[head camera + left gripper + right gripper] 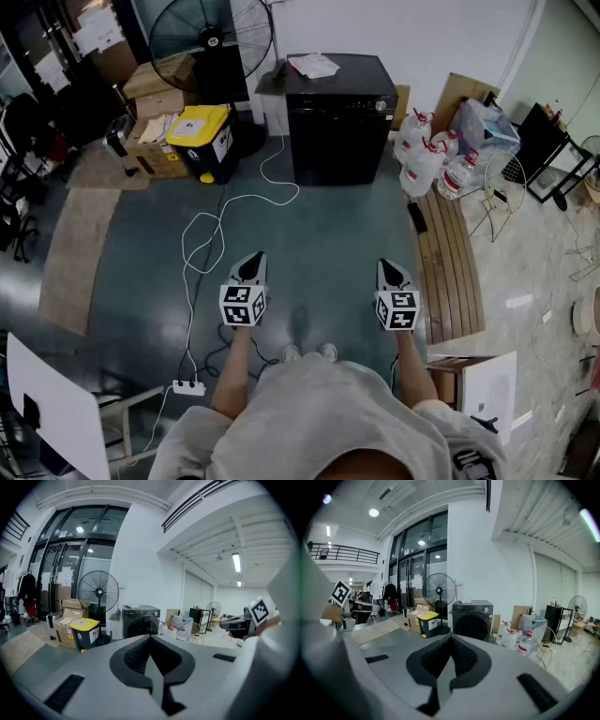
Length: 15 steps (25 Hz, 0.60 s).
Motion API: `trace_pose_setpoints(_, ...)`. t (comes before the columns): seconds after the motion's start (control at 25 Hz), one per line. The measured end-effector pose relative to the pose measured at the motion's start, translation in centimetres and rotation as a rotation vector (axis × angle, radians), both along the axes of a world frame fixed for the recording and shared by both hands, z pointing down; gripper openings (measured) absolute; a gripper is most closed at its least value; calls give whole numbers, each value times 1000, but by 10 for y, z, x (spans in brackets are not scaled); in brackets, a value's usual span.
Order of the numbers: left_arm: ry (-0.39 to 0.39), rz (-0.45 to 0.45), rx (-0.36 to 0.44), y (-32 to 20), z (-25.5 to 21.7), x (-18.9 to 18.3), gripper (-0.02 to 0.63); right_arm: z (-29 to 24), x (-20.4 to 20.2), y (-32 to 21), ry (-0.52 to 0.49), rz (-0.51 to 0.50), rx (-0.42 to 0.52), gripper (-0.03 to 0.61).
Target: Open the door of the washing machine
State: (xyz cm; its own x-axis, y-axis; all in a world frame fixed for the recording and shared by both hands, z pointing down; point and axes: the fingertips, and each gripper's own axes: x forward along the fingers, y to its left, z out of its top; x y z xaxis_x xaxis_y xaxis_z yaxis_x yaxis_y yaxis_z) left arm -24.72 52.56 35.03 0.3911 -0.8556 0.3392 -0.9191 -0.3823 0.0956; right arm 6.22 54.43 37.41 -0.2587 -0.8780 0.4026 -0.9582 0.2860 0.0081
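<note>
Washing machine (pixel 339 117): far, against the wall, upright, front facing near. Round door (pixel 471 626), closed: seen only in the gripper views. White cable (pixel 234 216) on the floor: head view only. Left hand-held gripper (pixel 251 262), right hand-held gripper (pixel 391 272): jaws together, empty, well short of the machine.

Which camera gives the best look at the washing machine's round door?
The right gripper view: the washing machine faces it, door closed. The left gripper view shows it smaller, its bottom hidden. The head view mostly shows its top.
</note>
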Motion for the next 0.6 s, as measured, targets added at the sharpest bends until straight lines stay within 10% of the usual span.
trace_pose_setpoints(0.6, -21, -3, 0, 3, 3, 37, 8, 10, 20, 2, 5, -21, 3, -2)
